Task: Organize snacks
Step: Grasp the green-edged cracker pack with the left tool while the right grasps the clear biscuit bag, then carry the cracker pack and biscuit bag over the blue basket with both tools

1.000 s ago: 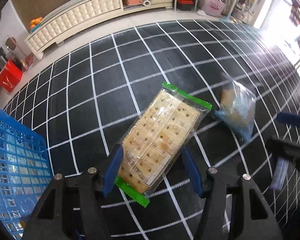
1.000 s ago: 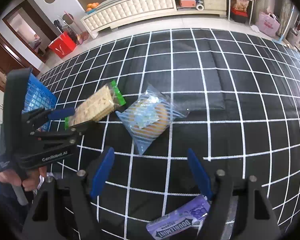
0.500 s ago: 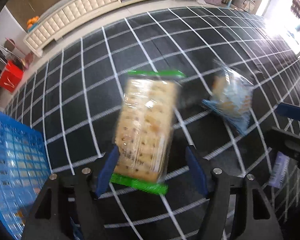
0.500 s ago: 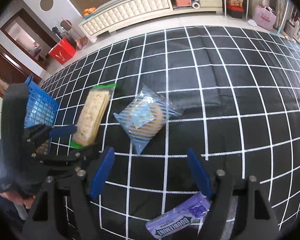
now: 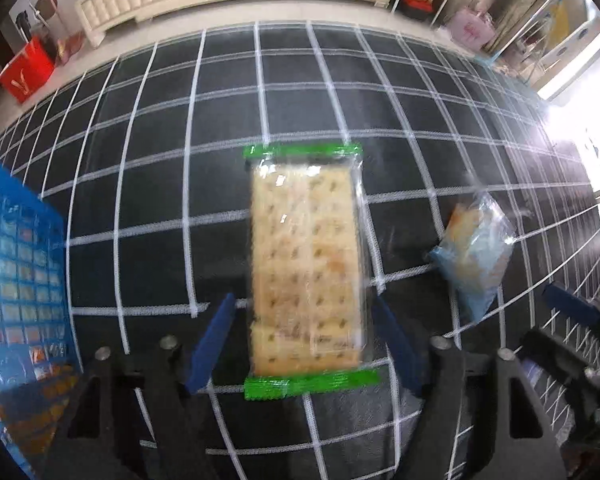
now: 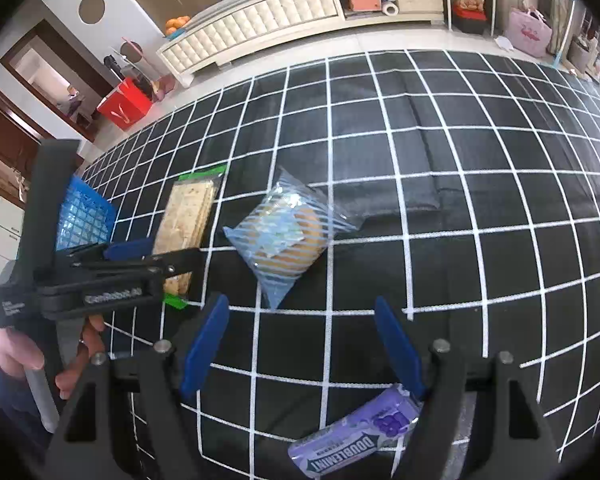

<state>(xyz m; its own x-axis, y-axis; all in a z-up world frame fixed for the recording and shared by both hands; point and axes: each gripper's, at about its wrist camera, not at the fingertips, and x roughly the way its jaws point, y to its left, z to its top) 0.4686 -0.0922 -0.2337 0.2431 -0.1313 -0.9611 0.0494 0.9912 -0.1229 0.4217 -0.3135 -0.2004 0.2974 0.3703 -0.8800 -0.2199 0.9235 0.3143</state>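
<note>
A clear cracker pack with green ends (image 5: 306,268) lies on the black grid mat, lengthwise between the fingers of my left gripper (image 5: 306,344). The jaws are open, with a gap on each side of the pack. The pack also shows in the right wrist view (image 6: 184,224), with the left gripper (image 6: 140,256) over its near end. A blue-striped bag of biscuits (image 6: 286,236) lies mid-mat, ahead of my right gripper (image 6: 300,344), which is open and empty. A purple Doublemint pack (image 6: 352,436) lies under the right gripper's right finger.
A blue plastic basket (image 5: 16,300) stands at the left, holding some snacks. It shows behind the left gripper in the right wrist view (image 6: 84,216). A white cabinet (image 6: 260,16) and a red box (image 6: 124,104) stand beyond the mat's far edge.
The cracker pack has turned from a diagonal lie to lengthwise between the left fingers. The left gripper has swung round with it, and its jaws now stand clear of the pack.
</note>
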